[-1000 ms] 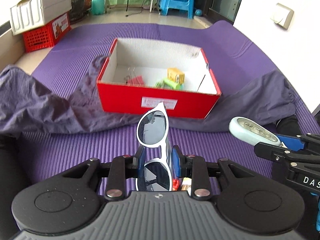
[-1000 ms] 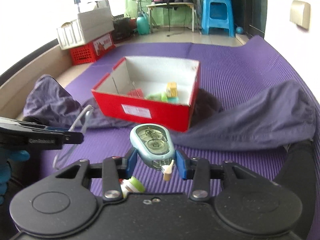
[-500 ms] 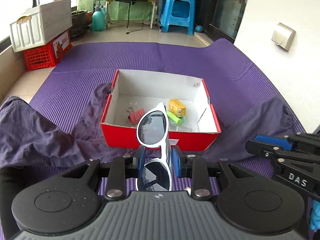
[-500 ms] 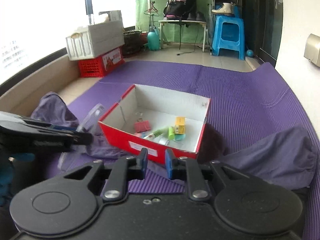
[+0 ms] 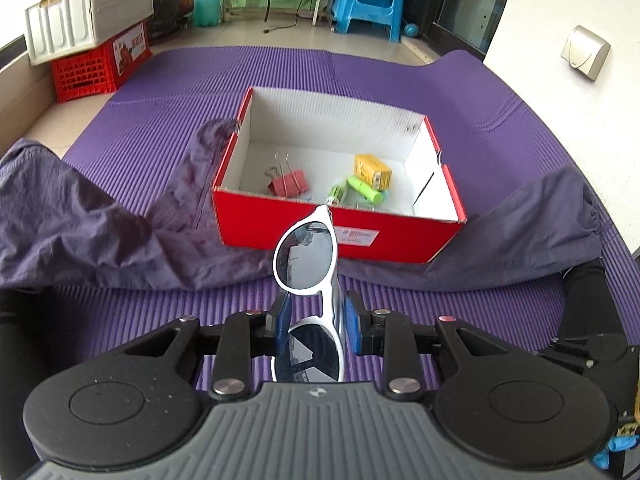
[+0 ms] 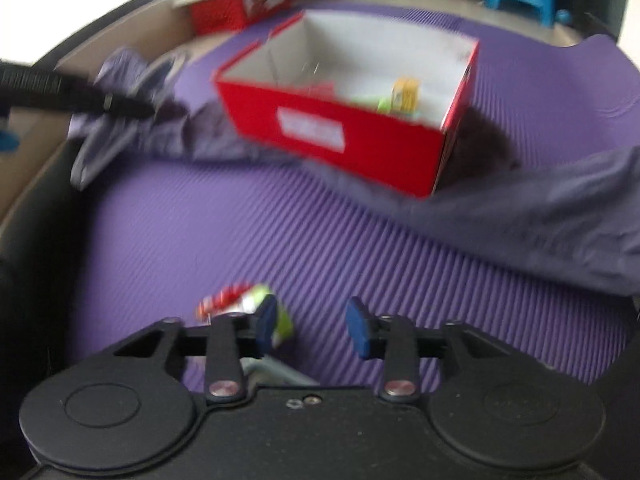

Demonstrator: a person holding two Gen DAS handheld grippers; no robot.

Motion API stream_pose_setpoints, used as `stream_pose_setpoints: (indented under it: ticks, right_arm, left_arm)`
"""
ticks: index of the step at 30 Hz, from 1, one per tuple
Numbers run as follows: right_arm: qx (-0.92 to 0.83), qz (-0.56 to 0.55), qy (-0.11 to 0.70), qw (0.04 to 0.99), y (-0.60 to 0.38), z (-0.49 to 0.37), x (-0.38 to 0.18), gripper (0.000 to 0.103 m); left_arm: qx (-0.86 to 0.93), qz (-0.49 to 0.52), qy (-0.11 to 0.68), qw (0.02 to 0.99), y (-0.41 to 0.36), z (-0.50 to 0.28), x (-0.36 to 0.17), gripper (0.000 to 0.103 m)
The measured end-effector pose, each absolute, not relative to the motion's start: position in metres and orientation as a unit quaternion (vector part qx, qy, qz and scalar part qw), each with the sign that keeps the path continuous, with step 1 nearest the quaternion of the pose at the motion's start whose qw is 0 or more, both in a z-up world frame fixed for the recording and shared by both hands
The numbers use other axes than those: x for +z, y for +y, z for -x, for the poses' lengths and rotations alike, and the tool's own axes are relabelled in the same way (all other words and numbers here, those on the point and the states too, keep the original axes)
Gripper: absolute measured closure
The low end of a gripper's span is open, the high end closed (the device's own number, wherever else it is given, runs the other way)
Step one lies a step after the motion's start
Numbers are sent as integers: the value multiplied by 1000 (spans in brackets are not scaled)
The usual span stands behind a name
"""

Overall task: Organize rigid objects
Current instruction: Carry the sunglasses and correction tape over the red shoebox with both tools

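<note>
A purple ribbed mat [image 5: 360, 76] is spread over a tiled floor, with a dark cloth [image 5: 92, 236] rumpled around a red cardboard box [image 5: 340, 236] into which a red binder clip [image 5: 289, 186], a green marker [image 5: 366, 192] and a small yellow carton [image 5: 372, 170] are already placed. White-framed sunglasses [image 5: 308, 264] are clenched at the bridge by the left gripper [image 5: 316, 316], held short of the box's near wall. The right gripper [image 6: 312, 326] is seen empty above the mat, its jaws opening, with a small green-and-white item [image 6: 260, 302] and a red-striped one [image 6: 222, 300] lying just beside its left finger. The sunglasses are gripped on a narrow, smooth part, so a twist or slip could be caused by any jolt, and the upper lens could be caught on the box's rim if carried in low. The right wrist view is smeared by motion; the two small items cannot be identified, and part of them is hidden behind the finger.
</note>
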State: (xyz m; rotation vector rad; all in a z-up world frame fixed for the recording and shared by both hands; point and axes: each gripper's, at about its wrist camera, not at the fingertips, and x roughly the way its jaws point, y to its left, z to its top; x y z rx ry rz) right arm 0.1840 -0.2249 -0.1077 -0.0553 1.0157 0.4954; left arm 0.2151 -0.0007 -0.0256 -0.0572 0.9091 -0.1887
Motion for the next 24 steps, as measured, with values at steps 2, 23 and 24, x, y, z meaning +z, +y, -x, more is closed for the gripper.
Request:
stream_pose_setpoints:
  ticks: [2,23,24]
  right_arm:
    - [246,31,486,838,-225,-176,-113,33]
    - [347,207,518,754,-178,-159,-166,34]
    - [349,208,518,753,-177,-159,-168,38]
  left_arm:
    - [-91,30,442,892,-1,-214,-29,75]
    - [-94,24,454,886,-8,-209,-37,75]
    - [-94,23,454,886,-8,-208,-37,75]
